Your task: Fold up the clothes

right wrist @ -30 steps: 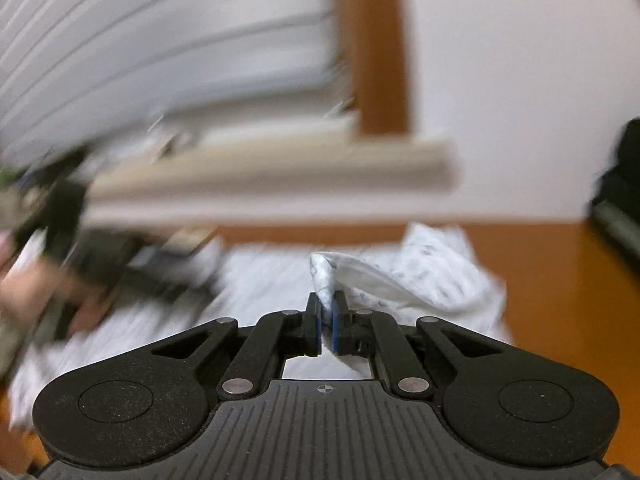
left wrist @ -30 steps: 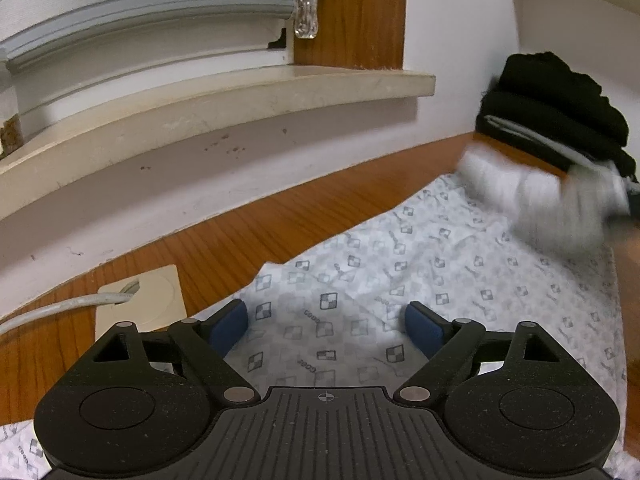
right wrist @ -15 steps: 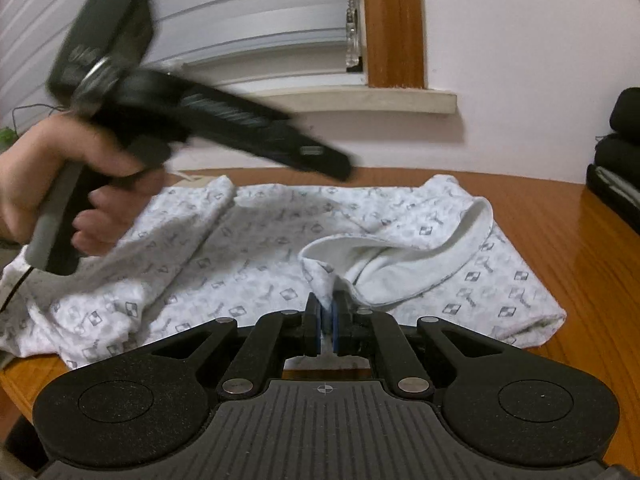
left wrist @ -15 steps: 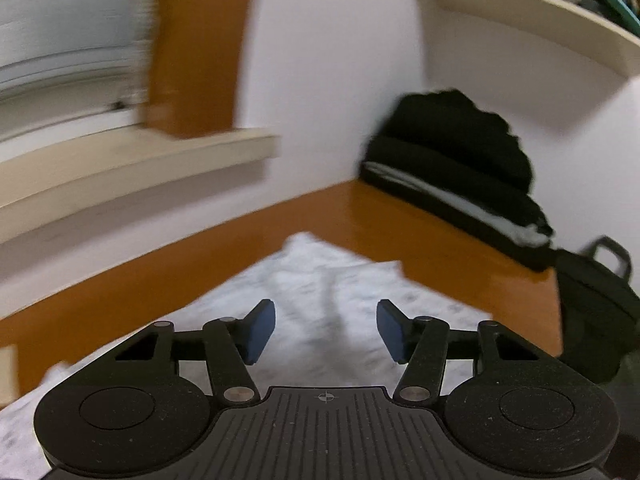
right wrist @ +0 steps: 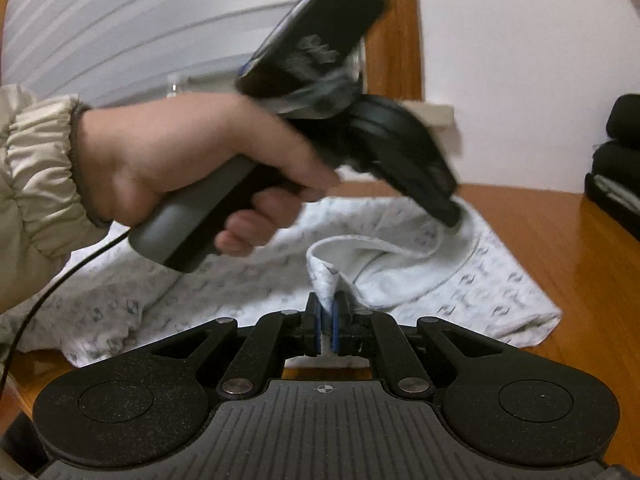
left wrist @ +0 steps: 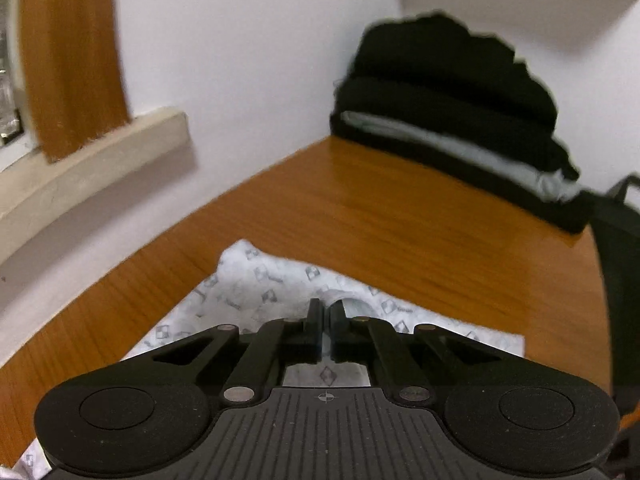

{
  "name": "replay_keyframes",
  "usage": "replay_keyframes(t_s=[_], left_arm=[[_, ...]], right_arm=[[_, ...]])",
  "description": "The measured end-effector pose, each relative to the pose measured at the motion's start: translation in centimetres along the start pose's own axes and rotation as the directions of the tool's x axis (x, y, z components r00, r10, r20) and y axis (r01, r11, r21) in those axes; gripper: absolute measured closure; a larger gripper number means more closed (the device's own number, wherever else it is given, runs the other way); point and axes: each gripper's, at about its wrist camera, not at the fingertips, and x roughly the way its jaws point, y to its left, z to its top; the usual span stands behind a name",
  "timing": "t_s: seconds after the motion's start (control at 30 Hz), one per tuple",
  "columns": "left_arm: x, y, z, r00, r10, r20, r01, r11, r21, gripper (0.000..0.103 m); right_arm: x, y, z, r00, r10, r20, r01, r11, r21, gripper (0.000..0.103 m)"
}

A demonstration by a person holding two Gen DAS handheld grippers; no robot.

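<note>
A white garment [right wrist: 500, 280] with a small grey check print lies spread on the wooden table [left wrist: 400, 216]. My right gripper [right wrist: 327, 304] is shut on a raised fold of it near the front edge. A hand [right wrist: 180, 152] holds my left gripper [right wrist: 454, 216] over the cloth, tip down on the turned-over far edge. In the left wrist view the left gripper [left wrist: 326, 308] has its jaws closing tight, pads together with a strip of the garment [left wrist: 256, 276] pinched between them. The fabric runs in a lifted band from one gripper to the other.
A stack of folded black clothes [left wrist: 448, 92] sits at the table's far right corner by the wall, with a black bag [left wrist: 616, 248] beside it. A window sill [left wrist: 100, 160] runs along the back left. A black cable [right wrist: 48, 292] trails from the left hand.
The left gripper swept right across the garment toward its far corner and went from wide open to shut on the cloth. The right gripper stayed shut on its fold, nearly still.
</note>
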Motion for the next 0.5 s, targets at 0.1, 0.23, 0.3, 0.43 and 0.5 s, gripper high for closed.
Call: replay_keyframes(t_s=[0.1,0.23,0.3,0.43,0.5], left_arm=[[-4.8,1.8,0.7,0.998,-0.011,0.068,0.014,0.999,-0.033,0.1],[-14.0,4.4,2.7,0.981,0.021,0.194,-0.009,0.998,-0.063,0.1],[-18.7,5.7,3.7,0.968,0.047,0.245,-0.028,0.996,-0.082,0.1],[-27.9,8.3,4.9,0.939,0.129,0.319,-0.099,0.989,-0.107,0.1],[-31.7,9.4,5.0,0.931,0.155,0.33,-0.121,0.985,-0.121,0.1]], right_arm=[[-1.4,-0.3,1.7,0.998,0.023,0.05,-0.024,1.0,0.004,0.097],[-4.4,0.6,6.7,0.985,0.089,0.149,-0.086,0.996,-0.027,0.097],[-5.9,1.9,9.8,0.97,0.144,0.196,-0.135,0.989,-0.057,0.097],[-7.8,6.0,16.3,0.923,0.283,0.262,-0.259,0.958,-0.121,0.097],[-8.5,8.4,19.3,0.891,0.355,0.283,-0.324,0.934,-0.151,0.097]])
